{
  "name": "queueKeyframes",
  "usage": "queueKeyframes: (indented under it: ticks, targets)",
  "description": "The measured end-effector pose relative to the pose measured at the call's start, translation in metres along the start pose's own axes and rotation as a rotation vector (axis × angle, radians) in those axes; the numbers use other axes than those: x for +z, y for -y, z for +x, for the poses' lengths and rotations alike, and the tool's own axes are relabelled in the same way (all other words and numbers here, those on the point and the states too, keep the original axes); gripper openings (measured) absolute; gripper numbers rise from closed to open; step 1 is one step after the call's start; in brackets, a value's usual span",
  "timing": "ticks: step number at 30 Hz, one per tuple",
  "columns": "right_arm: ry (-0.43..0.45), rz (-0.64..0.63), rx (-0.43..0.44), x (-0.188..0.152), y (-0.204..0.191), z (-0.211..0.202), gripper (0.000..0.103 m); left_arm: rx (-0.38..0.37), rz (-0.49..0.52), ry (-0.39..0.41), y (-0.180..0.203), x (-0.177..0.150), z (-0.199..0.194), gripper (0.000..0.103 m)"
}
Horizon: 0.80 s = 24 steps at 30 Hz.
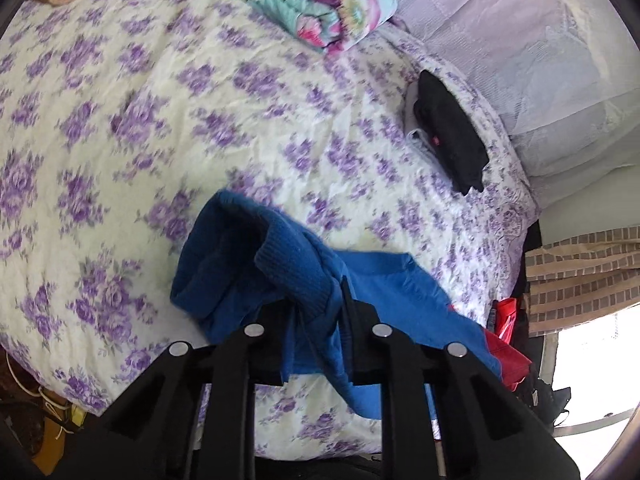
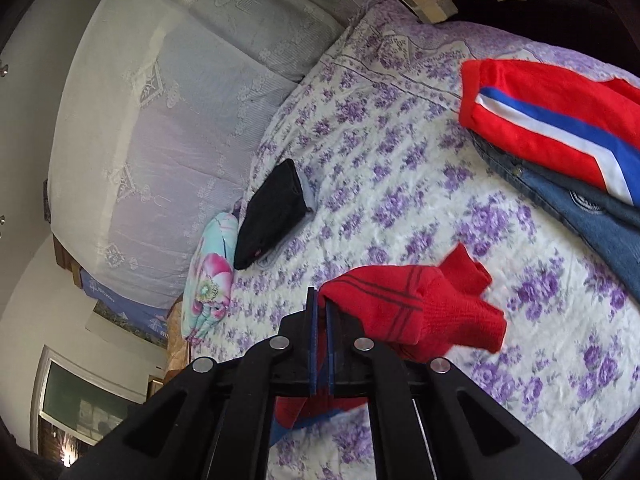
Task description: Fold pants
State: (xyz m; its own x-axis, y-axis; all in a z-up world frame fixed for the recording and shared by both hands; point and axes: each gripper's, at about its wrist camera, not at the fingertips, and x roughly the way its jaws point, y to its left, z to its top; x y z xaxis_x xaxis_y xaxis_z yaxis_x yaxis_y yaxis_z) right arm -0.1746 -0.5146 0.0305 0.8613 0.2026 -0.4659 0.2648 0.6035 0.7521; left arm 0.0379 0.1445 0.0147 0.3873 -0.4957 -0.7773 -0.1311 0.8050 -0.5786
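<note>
The pants are knit, part blue and part red, and lie lifted off the flowered bedspread [image 1: 152, 128]. In the left wrist view my left gripper [image 1: 320, 300] is shut on the blue ribbed cuff [image 1: 288, 264], and blue cloth [image 1: 384, 292] trails to the right toward a red part [image 1: 508, 356]. In the right wrist view my right gripper [image 2: 321, 302] is shut on the edge of the red ribbed cuff [image 2: 404, 308], which hangs to the right of the fingers. A strip of blue cloth [image 2: 296, 420] shows below the jaws.
A folded black garment [image 1: 448, 132] [image 2: 276, 216] lies near the lace-covered pillows [image 1: 520, 40]. A folded flowered quilt [image 1: 316, 0] [image 2: 210, 280] sits at the bed's far side. A red jacket with stripes [image 2: 552, 120] lies on denim [image 2: 600, 224]. The bed's edge runs close below.
</note>
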Motion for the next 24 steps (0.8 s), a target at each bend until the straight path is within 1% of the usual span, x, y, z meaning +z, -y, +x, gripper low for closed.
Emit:
queueKeyframes:
  ticks: [3, 5, 7, 10, 11, 13, 15, 16, 17, 18, 19, 20, 21, 22, 23, 24]
  targets:
    - [0.024, 0.031, 0.046, 0.022, -0.003, 0.016, 0.003, -0.055, -0.024, 0.034, 0.016, 0.030, -0.002, 0.017]
    - [0.025, 0.032, 0.058, 0.039, -0.007, 0.035, 0.003, -0.070, -0.046, 0.049, 0.022, 0.051, 0.003, 0.017]
    - [0.012, 0.003, 0.054, 0.057, -0.014, 0.063, 0.003, -0.069, -0.053, 0.077, 0.029, 0.072, 0.013, 0.017]
    - [-0.025, -0.020, 0.009, 0.080, -0.018, 0.120, 0.003, -0.050, -0.082, 0.120, 0.034, 0.106, 0.036, 0.017]
    - [-0.045, -0.037, -0.022, 0.086, -0.019, 0.144, 0.003, -0.039, -0.105, 0.125, 0.031, 0.115, 0.047, 0.017]
    - [-0.092, -0.102, -0.118, 0.088, -0.022, 0.193, 0.004, 0.002, -0.158, 0.128, 0.021, 0.134, 0.072, 0.017]
    - [-0.153, -0.177, -0.231, 0.087, -0.022, 0.241, 0.009, 0.064, -0.205, 0.101, 0.011, 0.144, 0.095, 0.019]
    - [-0.177, -0.180, -0.251, 0.084, -0.020, 0.258, 0.017, 0.098, -0.233, 0.072, 0.004, 0.148, 0.108, 0.019]
    - [-0.182, -0.173, -0.235, 0.080, -0.019, 0.267, 0.034, 0.113, -0.255, 0.053, 0.000, 0.148, 0.115, 0.019]
    - [-0.173, -0.170, -0.205, 0.076, -0.021, 0.272, 0.047, 0.112, -0.257, 0.050, -0.002, 0.147, 0.117, 0.026]
    - [-0.169, -0.170, -0.187, 0.072, -0.021, 0.274, 0.048, 0.111, -0.241, 0.057, -0.001, 0.147, 0.116, 0.032]
    - [-0.169, -0.170, -0.180, 0.069, -0.021, 0.275, 0.048, 0.126, -0.218, 0.071, 0.000, 0.146, 0.112, 0.049]
    - [-0.164, -0.163, -0.180, 0.068, -0.019, 0.274, 0.048, 0.157, -0.201, 0.097, 0.001, 0.146, 0.106, 0.064]
    - [-0.155, -0.151, -0.182, 0.068, -0.017, 0.271, 0.048, 0.186, -0.194, 0.124, 0.000, 0.146, 0.100, 0.067]
    - [-0.152, -0.137, -0.184, 0.069, -0.013, 0.268, 0.048, 0.200, -0.189, 0.137, -0.001, 0.145, 0.096, 0.068]
    - [-0.152, -0.126, -0.184, 0.069, -0.009, 0.263, 0.048, 0.200, -0.183, 0.131, -0.004, 0.146, 0.092, 0.068]
